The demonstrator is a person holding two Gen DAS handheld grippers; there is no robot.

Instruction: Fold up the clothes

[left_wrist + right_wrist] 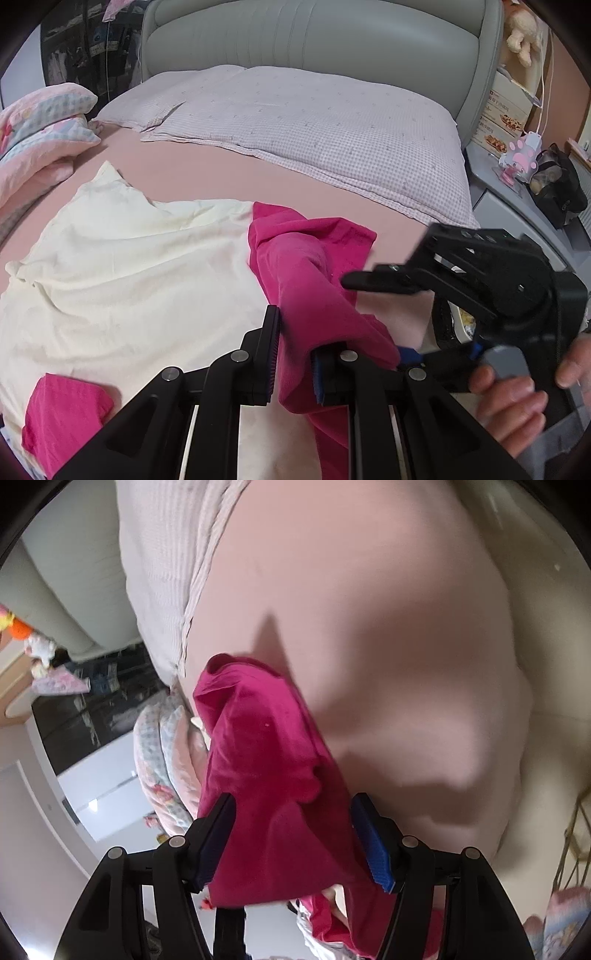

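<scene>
A magenta garment (306, 266) lies bunched on the pink bed sheet (221, 177) and runs up into both grippers. My left gripper (295, 354) is shut on a fold of it at the bottom of the left wrist view. My right gripper (373, 319) comes in from the right, held by a hand (509, 398). In the right wrist view the right gripper (295, 845) stands wide, with the magenta garment (266, 760) hanging loosely between its fingers. A cream garment (129, 277) is spread out on the left, with another magenta piece (62, 410) lying on it.
A checked lilac quilt (314, 129) covers the far half of the bed below a grey padded headboard (314, 37). Patterned pink pillows (40, 122) are stacked at the left edge. Boxes and a black bag (557, 192) crowd the bedside at the right.
</scene>
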